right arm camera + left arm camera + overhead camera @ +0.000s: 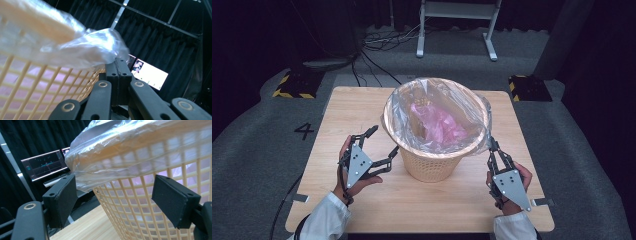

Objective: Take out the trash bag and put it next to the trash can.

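On the wooden table (362, 107), pink plastic (439, 125) is held in a lined basket (432, 165), whose clear liner (482, 142) is pinched by the right gripper (493, 145), while the left gripper (384, 142) is spread open beside it.

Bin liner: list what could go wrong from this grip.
1. The right gripper is shut on only a thin fold of the clear liner; pulling may tear it or let it slip.
2. The left gripper stands open beside the basket, not bracing it, so a one-sided pull might tip the basket with the pink waste inside.
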### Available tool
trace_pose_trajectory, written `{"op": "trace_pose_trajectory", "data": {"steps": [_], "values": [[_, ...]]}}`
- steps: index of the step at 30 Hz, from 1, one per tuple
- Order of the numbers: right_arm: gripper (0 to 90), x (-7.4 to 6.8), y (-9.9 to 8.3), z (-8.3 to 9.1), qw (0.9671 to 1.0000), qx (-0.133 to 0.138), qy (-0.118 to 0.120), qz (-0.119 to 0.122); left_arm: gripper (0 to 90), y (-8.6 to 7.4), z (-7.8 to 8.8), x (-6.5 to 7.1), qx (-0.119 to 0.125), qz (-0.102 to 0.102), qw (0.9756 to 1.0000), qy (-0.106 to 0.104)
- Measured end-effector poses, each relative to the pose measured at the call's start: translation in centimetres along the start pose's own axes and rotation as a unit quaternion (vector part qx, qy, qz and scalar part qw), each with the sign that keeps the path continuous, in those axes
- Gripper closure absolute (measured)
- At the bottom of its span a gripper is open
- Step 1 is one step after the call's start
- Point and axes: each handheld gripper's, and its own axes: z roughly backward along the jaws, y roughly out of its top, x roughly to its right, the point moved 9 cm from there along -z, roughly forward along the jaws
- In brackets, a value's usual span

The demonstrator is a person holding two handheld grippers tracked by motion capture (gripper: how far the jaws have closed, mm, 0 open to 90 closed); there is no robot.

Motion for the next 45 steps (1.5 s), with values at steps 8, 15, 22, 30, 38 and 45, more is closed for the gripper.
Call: {"op": "trace_pose_trajectory", "data": {"steps": [8,15,22,30,38,45], "values": [[90.0,0.6,1.3,-0.4,0.9999,0.01,-0.003,-0.001,22.0,0.0,0.0,0.1,0.005,0.003,1.0,-0.002],[90.0,0.6,2.6,-0.8,0.9998,0.019,-0.001,0.006,26.2,0.2,0.1,0.5,0.009,-0.001,0.9999,-0.011],[90.0,0.8,4.0,-1.6,0.9993,0.026,-0.001,0.027,28.0,0.3,0.1,0.7,0.012,0.0,0.9998,-0.014],[90.0,1.0,5.2,-2.8,0.9992,0.029,0.002,0.027,31.7,0.4,-0.1,1.1,0.014,-0.007,0.9998,-0.014],[88.9,0.5,6.3,-3.6,0.9988,0.025,0.019,0.037,53.6,0.6,0.0,1.5,0.014,-0.023,0.9994,-0.023],[67.3,0.8,5.8,-2.4,0.9993,0.001,0.026,0.027,69.3,0.6,0.3,1.9,0.001,-0.054,0.9983,-0.023]]}}
